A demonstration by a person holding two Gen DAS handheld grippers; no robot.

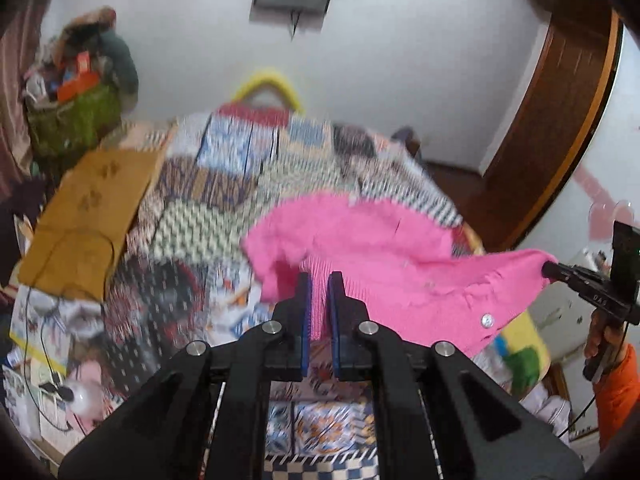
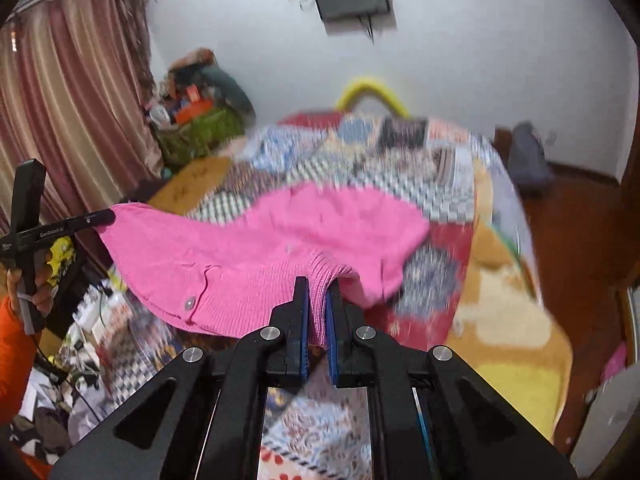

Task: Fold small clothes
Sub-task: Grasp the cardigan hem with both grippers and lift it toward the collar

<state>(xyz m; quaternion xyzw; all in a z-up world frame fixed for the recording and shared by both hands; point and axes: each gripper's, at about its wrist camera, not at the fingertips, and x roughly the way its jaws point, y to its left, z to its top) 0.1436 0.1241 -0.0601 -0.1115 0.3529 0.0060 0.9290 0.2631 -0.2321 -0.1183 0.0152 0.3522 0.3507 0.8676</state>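
A small pink knitted cardigan (image 1: 360, 248) with a silver snap button (image 1: 487, 320) hangs stretched in the air above the bed. My left gripper (image 1: 319, 280) is shut on one ribbed edge of it, the knit bunched between the blue pads. In the left wrist view the right gripper (image 1: 550, 269) pinches the far corner at the right edge. In the right wrist view my right gripper (image 2: 318, 286) is shut on the ribbed hem of the cardigan (image 2: 260, 244), and the left gripper (image 2: 106, 216) holds the other corner at the left. The cardigan's far part sags toward the quilt.
A patchwork quilt (image 1: 224, 184) covers the bed. Brown cardboard (image 1: 88, 216) lies on its left side, with cables and papers in front of it. A green basket of clutter (image 1: 72, 120) stands by the curtain. A wooden door frame (image 1: 560, 128) and floor are to the right. An orange sleeve (image 1: 616, 388) shows.
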